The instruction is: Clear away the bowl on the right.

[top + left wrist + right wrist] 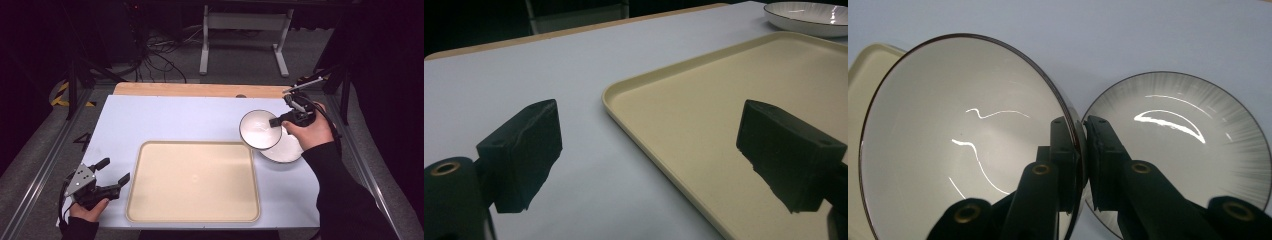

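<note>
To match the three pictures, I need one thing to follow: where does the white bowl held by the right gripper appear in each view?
High view: the bowl is right of centre, above the table, past the tray's far right corner.
Left gripper view: I cannot place the bowl here.
Right gripper view: the bowl is at the left, its rim pinched by the right gripper.
Shared landmark: the cream tray.

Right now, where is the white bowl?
The white bowl is at the table's right side in the high view, gripped by its rim in the right gripper, beside the plate.
</note>
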A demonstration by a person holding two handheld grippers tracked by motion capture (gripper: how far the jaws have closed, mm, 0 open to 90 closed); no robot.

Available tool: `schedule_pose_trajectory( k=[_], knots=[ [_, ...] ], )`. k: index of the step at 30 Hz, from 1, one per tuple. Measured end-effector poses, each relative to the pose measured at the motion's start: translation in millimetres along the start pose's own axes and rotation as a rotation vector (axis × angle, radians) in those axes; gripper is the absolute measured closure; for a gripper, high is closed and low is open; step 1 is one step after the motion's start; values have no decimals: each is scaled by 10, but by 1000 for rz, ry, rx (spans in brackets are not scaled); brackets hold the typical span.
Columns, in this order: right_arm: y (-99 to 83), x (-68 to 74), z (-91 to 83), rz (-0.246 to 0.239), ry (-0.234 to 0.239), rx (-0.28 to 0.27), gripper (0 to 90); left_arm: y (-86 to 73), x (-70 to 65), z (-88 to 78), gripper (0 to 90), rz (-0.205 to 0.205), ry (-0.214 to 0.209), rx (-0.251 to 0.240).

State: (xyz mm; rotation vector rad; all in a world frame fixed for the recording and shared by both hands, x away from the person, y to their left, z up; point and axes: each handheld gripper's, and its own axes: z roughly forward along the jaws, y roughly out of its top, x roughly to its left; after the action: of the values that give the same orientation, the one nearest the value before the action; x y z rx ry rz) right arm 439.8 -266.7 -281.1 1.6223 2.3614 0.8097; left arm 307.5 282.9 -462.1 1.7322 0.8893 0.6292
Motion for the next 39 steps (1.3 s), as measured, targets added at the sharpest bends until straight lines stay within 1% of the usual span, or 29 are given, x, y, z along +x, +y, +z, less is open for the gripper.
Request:
schedule_pose_trajectory(
  k=[5,6,10,11,14,20,23,25,26,28,31,34,39],
  knots=[
    [-2,158,45,-13,30,15,826,1,0,0,119,1,-2,3],
    [-2,196,56,-24,33,17,826,2,0,-1,119,1,-2,2],
    [-6,323,91,-42,56,19,827,2,-2,-5,119,-2,-1,-3],
    [-6,323,91,-42,56,19,827,2,-2,-5,119,-2,-1,-3],
    [-11,450,131,-64,85,17,827,2,-3,-5,119,-1,-2,-3],
    [-13,659,183,-107,120,17,826,2,-3,-8,119,-2,-5,-5],
    [-23,741,220,-113,141,8,826,3,-5,-9,119,-1,-7,-5],
    [-27,768,231,-109,147,7,826,3,-6,-9,119,0,-7,-5],
    [-40,829,261,-96,155,-1,826,4,-5,-11,119,-1,-9,-6],
    [-41,845,267,-98,158,-3,826,4,-4,-10,119,-1,-10,-7],
    [-36,919,290,-91,176,-6,826,4,-3,-12,119,0,-10,-8],
    [-38,978,315,-99,193,-5,826,5,-3,-14,119,0,-11,-8],
    [-43,1067,376,-119,198,7,826,5,-4,-13,119,0,-12,-8]
  ],
)
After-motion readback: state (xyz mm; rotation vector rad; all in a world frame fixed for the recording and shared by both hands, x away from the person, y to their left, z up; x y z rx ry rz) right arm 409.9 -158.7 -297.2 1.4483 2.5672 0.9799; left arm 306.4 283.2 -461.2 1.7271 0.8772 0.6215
